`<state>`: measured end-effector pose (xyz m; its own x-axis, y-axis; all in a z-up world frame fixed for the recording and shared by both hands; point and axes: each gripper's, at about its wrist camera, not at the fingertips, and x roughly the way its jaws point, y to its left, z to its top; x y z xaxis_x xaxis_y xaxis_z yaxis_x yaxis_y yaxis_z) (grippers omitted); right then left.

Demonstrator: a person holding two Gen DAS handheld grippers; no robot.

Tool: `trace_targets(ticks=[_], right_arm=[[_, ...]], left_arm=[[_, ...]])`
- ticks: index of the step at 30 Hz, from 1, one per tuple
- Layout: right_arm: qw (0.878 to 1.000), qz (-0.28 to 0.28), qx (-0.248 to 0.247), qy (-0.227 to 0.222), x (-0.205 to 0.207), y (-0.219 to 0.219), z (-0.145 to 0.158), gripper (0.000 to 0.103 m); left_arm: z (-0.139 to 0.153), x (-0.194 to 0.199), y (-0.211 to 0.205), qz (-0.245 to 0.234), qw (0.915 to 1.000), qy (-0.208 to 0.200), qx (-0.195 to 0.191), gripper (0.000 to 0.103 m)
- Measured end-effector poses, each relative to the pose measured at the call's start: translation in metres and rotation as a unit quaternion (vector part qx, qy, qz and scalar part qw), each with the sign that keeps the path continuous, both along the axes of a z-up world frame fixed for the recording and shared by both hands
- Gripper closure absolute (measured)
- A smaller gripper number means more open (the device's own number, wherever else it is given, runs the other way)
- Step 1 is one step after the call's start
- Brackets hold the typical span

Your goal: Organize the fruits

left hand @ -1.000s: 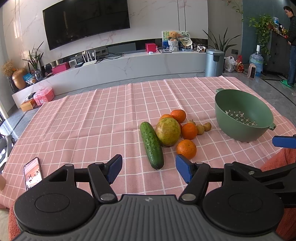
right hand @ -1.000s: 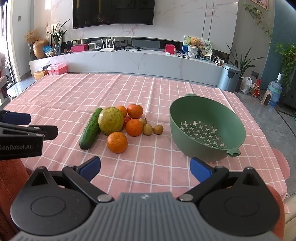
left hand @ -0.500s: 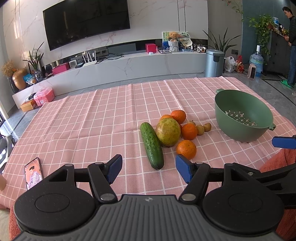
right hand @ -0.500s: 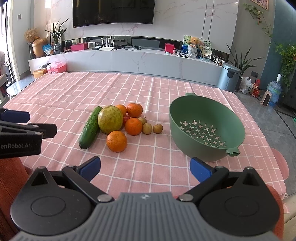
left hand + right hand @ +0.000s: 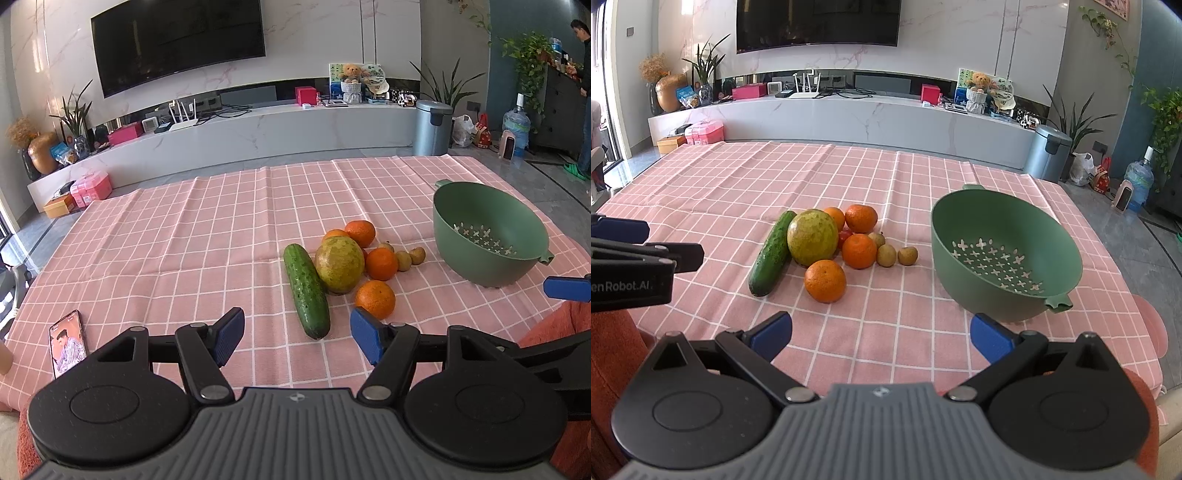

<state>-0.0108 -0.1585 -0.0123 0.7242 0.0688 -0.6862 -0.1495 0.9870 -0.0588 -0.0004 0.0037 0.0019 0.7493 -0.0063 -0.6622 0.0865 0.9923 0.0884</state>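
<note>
Bright, even daylight fills both views, sharp throughout. Fisheye distortion bends the tabletop point(image 5: 184, 236) edges and walls. Soft shadows sit under the fruit; faint glare marks the television point(image 5: 816, 22) and marble wall.

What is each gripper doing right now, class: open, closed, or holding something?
Left gripper: open, holding nothing, short of the cucumber.
Right gripper: open, holding nothing, short of the green bowl.

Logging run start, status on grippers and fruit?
Left hand-held gripper open, empty. Right hand-held gripper open, empty. Fruit pile untouched beside empty green colander. Nothing blocking.
</note>
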Motion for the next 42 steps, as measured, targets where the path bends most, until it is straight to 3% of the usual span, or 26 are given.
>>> trace_targets(ticks=[35,40,42], right_arm=[[1.000,0.005,-0.007,0.007,0.008,0.006,-0.001,0.004],[1.000,0.012,0.007,0.008,0.014,0.005,-0.003,0.004],[1.000,0.019,0.011,0.003,0.019,0.005,-0.004,0.005]], left_arm=[[-0.001,0.006,0.006,0.018,0.9998,0.007,-0.012,0.029],[0.001,0.018,0.009,0.008,0.9994,0.022,-0.026,0.034],[0.001,0.026,0.013,0.005,0.9987,0.031,-0.042,0.041]])
